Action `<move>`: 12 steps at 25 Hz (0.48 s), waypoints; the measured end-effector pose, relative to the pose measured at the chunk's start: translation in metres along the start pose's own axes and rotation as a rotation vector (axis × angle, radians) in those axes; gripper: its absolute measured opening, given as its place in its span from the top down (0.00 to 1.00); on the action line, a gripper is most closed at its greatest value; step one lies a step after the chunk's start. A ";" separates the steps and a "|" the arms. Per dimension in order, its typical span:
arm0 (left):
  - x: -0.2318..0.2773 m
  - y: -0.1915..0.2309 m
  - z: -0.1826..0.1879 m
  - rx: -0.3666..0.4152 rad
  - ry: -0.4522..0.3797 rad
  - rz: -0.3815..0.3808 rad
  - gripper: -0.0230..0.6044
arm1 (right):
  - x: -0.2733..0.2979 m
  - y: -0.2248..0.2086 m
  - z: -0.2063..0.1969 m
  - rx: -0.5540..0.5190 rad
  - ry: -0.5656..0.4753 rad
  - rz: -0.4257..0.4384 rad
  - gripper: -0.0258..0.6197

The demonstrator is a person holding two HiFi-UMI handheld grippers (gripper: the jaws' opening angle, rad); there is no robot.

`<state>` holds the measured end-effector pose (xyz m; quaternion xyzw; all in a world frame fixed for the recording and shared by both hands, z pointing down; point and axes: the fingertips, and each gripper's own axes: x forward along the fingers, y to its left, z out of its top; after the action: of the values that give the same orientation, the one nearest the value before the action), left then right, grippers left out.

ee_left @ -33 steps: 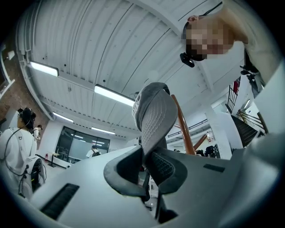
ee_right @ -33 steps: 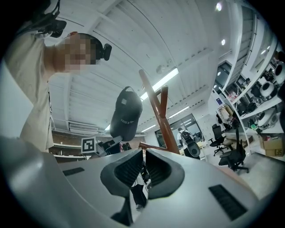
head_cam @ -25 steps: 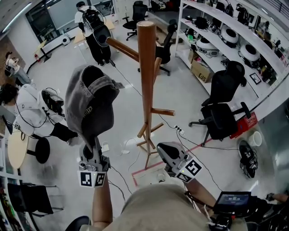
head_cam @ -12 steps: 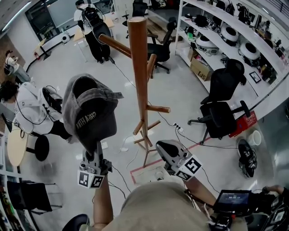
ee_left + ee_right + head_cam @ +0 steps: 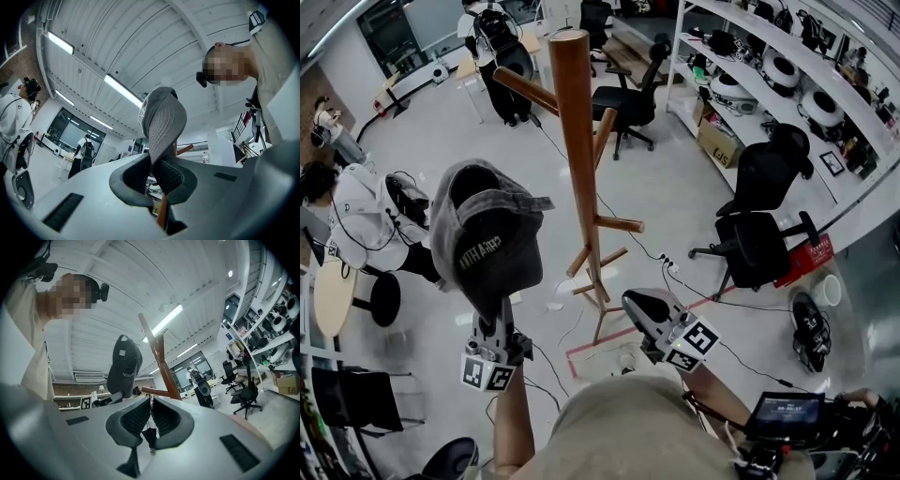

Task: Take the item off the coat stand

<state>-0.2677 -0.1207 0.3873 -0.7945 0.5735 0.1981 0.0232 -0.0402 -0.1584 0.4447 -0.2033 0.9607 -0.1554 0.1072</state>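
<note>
A grey cap [image 5: 487, 234] with print on its front hangs free of the wooden coat stand [image 5: 577, 159], just left of the pole. My left gripper [image 5: 494, 309] is shut on the cap's edge from below. In the left gripper view the cap's stitched grey cloth [image 5: 161, 124] rises from between the pressed pads. My right gripper [image 5: 630, 302] sits lower right, near the stand's base, its jaws shut on nothing. The right gripper view shows those jaws [image 5: 151, 417] with the cap [image 5: 124, 363] and the stand [image 5: 159, 359] beyond them.
Black office chairs [image 5: 764, 220] stand on the right before long white shelves [image 5: 787, 70] of gear. A seated person [image 5: 366, 225] is on the left and another person [image 5: 497, 56] is at the back. Cables and red floor tape [image 5: 609, 349] lie round the stand's feet.
The cap in my left gripper has sunk slightly and rolled, so its print faces the head camera more. The stand has shifted left in the view. My right gripper has hardly moved.
</note>
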 end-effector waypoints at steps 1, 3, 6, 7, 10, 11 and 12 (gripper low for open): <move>0.000 -0.002 -0.001 -0.002 -0.001 0.000 0.91 | -0.002 -0.002 0.000 0.005 0.004 -0.002 0.92; 0.000 -0.004 -0.003 -0.008 0.001 0.004 0.91 | -0.003 -0.005 0.002 0.003 0.009 -0.002 0.92; -0.002 -0.004 -0.008 -0.027 0.011 0.016 0.91 | -0.004 -0.004 0.006 -0.053 0.016 0.003 0.92; -0.002 -0.005 -0.010 -0.039 0.013 0.015 0.91 | -0.004 -0.004 0.007 -0.075 0.022 0.002 0.92; -0.006 -0.015 -0.019 -0.143 0.001 -0.055 0.91 | -0.007 -0.009 0.007 -0.098 0.032 0.004 0.92; -0.007 -0.021 -0.023 -0.191 -0.011 -0.096 0.91 | -0.010 -0.011 0.007 -0.093 0.028 0.010 0.92; -0.008 -0.026 -0.027 -0.230 -0.022 -0.132 0.91 | -0.012 -0.013 0.008 -0.088 0.020 0.018 0.92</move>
<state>-0.2377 -0.1112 0.4101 -0.8257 0.4932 0.2694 -0.0490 -0.0222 -0.1666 0.4439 -0.1974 0.9695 -0.1143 0.0900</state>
